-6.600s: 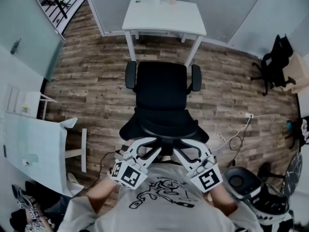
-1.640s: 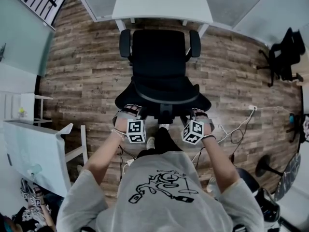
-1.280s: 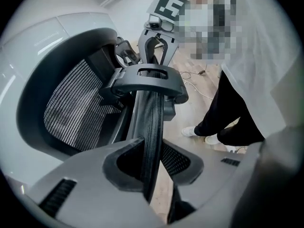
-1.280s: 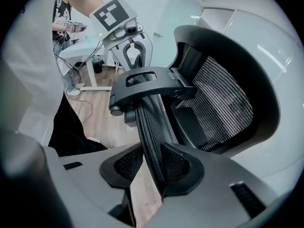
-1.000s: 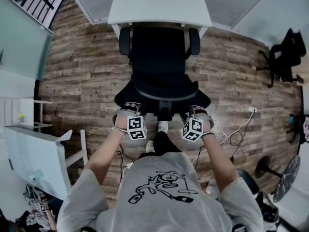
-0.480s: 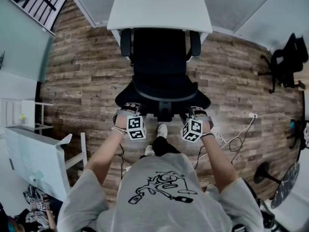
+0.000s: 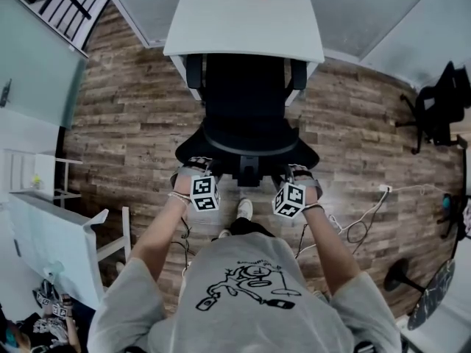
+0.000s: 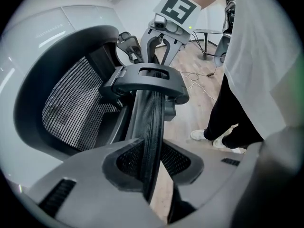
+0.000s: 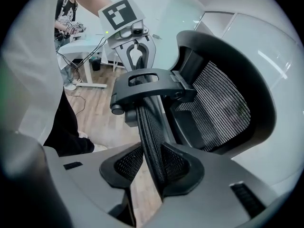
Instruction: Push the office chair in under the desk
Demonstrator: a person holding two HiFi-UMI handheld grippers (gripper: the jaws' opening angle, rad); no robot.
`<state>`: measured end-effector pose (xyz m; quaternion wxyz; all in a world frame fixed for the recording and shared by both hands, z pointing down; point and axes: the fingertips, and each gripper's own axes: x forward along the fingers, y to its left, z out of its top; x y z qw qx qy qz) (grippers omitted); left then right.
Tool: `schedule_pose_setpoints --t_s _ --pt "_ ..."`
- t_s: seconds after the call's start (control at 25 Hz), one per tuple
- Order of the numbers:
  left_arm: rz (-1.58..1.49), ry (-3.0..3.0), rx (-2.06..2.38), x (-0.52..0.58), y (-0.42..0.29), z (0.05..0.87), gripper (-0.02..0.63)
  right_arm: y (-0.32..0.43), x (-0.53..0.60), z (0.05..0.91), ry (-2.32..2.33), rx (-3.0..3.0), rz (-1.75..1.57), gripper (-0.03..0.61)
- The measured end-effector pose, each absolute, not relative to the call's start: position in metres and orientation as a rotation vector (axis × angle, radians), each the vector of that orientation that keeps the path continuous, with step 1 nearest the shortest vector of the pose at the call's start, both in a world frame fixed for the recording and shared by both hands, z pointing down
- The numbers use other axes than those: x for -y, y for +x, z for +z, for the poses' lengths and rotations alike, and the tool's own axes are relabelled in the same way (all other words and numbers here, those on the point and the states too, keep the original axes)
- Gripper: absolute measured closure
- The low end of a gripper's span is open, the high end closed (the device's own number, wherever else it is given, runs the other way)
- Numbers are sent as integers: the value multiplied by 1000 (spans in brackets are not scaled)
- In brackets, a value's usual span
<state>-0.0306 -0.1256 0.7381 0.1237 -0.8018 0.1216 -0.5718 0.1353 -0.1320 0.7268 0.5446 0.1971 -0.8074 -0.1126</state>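
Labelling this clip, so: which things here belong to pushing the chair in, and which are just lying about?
Job: office chair, white desk, left tool and right tool, both clamped on its headrest.
Lying about: spare black chair, floor cable, side table.

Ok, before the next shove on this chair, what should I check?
1. Left gripper grip on the headrest: ok, shut on its mesh edge.
2. Right gripper grip: ok, shut on the other end.
3. Office chair centred on the desk: ok.
4. Armrests clearing the desk's front edge: cannot tell; they sit right at it.
5. Floor cable apart from the chair: ok.
6. Chair fully in: not ok, backrest stands outside.
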Motion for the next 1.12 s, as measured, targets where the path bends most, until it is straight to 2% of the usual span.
schedule_pose_setpoints --t_s 1.12 --pt "-1630 -2327 -370 186 -28 736 506 138 193 724 456 1920 -249 437"
